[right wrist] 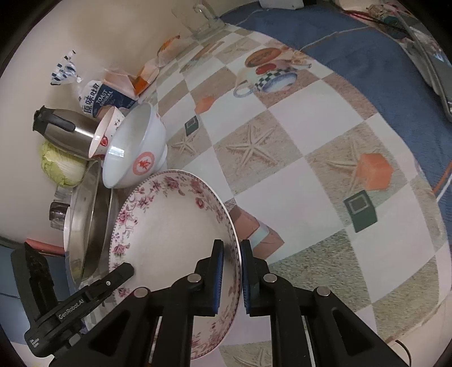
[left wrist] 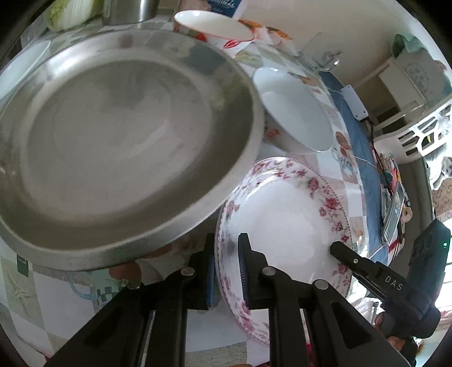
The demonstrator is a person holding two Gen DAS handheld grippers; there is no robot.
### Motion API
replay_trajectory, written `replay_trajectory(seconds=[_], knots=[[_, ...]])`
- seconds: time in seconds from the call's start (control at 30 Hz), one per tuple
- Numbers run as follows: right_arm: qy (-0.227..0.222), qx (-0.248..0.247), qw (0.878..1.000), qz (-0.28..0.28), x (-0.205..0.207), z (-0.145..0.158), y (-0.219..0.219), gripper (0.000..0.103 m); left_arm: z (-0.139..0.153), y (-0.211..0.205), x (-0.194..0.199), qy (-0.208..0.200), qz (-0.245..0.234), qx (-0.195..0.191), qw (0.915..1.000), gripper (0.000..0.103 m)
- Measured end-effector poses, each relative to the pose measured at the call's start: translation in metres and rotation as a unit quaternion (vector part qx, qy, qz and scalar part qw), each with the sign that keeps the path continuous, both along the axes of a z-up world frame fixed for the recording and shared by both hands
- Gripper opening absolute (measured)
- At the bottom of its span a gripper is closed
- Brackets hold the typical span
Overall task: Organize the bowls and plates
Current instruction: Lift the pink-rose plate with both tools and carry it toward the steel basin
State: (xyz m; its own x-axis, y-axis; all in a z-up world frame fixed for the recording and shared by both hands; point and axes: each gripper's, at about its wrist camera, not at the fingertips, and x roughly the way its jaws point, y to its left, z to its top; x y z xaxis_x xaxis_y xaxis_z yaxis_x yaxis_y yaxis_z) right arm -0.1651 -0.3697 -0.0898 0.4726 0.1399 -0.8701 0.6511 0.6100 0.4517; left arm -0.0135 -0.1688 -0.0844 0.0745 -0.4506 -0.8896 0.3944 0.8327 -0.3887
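A white plate with a pink flower border (left wrist: 282,214) is held at two sides of its rim. My left gripper (left wrist: 226,238) is shut on its near-left rim. My right gripper (right wrist: 232,243) is shut on the right rim of the same floral plate (right wrist: 169,225). One finger of the right gripper (left wrist: 347,257) shows at the plate's far edge, and a finger of the left gripper (right wrist: 121,272) at its lower left. A large steel plate (left wrist: 127,146) lies just left of it, its rim overlapping the floral plate. Behind stand a white bowl (left wrist: 293,113) and a red-patterned bowl (left wrist: 214,26).
Along the wall are a steel kettle (right wrist: 65,127), a cabbage (right wrist: 62,166), a toast bag (right wrist: 104,96), a glass jug (right wrist: 197,19) and a small glass jar (right wrist: 58,214). The checked tablecloth (right wrist: 310,169) stretches right to a blue border (right wrist: 367,42).
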Motion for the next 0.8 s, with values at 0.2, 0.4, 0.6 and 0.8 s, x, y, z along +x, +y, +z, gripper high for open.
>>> replay_trajectory(seconds=[0.2,0.4,0.6,0.8], knots=[[-0.013,-0.019,1.0,0.002,-0.003,0.013,0.002,0.012,0.005,-0.002,-0.001,-0.006,-0.007,-0.004,1.0,0.015],[-0.021,-0.031,0.999,0.002,-0.007,0.022,0.003,0.012,0.014,0.001,-0.005,-0.018,-0.016,-0.009,0.9997,0.015],[-0.037,-0.043,0.998,-0.002,-0.017,0.035,0.004,0.012,0.025,-0.002,-0.008,-0.032,-0.029,-0.021,0.9989,0.015],[-0.051,-0.068,0.996,-0.007,-0.024,0.052,0.005,0.012,0.04,-0.005,-0.017,-0.064,-0.048,-0.024,0.9965,0.015]])
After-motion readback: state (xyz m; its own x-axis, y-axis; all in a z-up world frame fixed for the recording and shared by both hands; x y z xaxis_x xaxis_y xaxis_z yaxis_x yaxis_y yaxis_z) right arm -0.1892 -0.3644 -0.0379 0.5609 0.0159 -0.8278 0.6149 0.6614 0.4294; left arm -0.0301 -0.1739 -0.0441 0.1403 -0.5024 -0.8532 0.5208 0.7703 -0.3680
